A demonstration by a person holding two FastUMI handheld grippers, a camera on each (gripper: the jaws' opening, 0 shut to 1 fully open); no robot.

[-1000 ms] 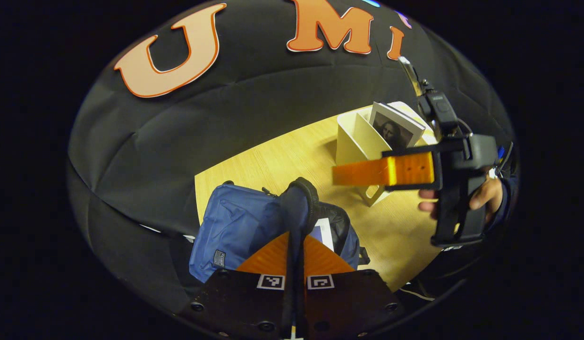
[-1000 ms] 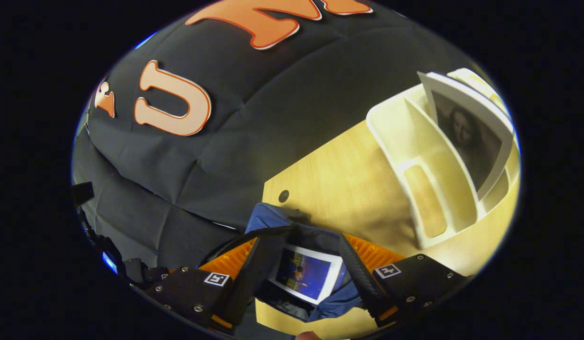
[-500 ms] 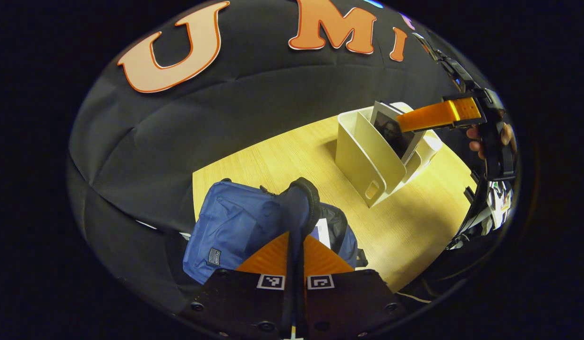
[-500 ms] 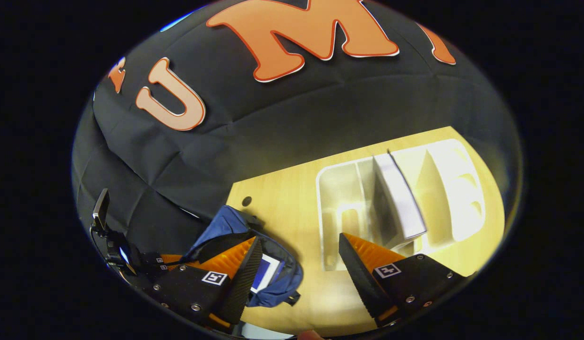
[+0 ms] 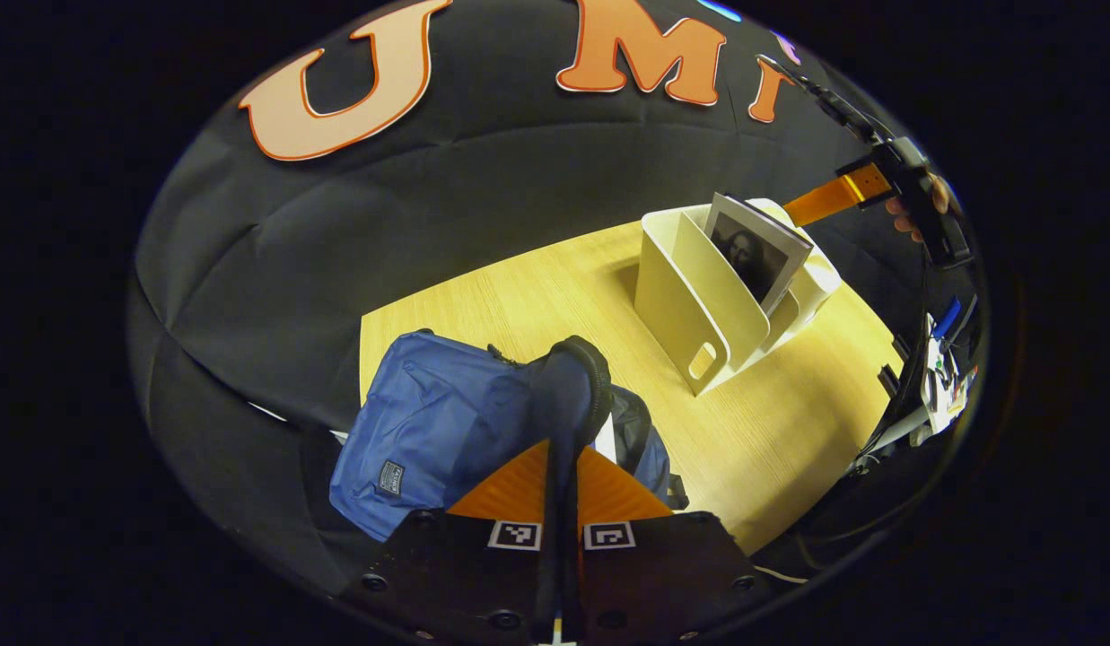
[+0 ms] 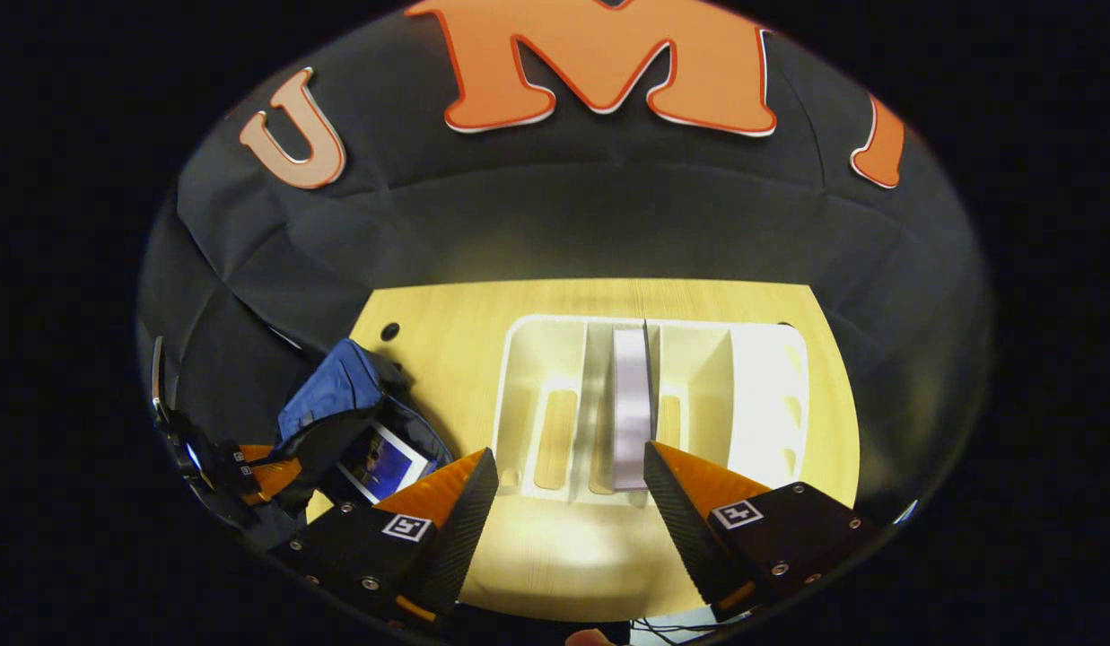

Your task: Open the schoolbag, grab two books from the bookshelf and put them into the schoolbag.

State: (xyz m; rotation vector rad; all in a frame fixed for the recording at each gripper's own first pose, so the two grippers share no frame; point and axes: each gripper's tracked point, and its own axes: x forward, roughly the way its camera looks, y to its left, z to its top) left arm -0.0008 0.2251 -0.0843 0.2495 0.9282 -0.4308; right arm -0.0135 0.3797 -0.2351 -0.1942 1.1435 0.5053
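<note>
Two grippers: left gripper (image 5: 562,449) clamped on schoolbag (image 5: 447,422) flap, right gripper (image 6: 568,489) spread wide above bookshelf (image 6: 761,377). One book (image 6: 631,404) upright in shelf, one book (image 6: 381,463) inside open bag, left on table (image 6: 447,323).

schoolbag (image 5: 429,422): matt cloth | bookshelf (image 6: 752,377): smooth, probably plastic | table (image 5: 788,431): wood-grain

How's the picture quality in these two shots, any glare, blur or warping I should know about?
Right gripper view: the table and white bookshelf glare under strong light and look a little soft, so the book loses detail. Left gripper view: sharper and evenly lit, the schoolbag crisp, though the fisheye bends the table edge; the right gripper sits small near the rim.
</note>
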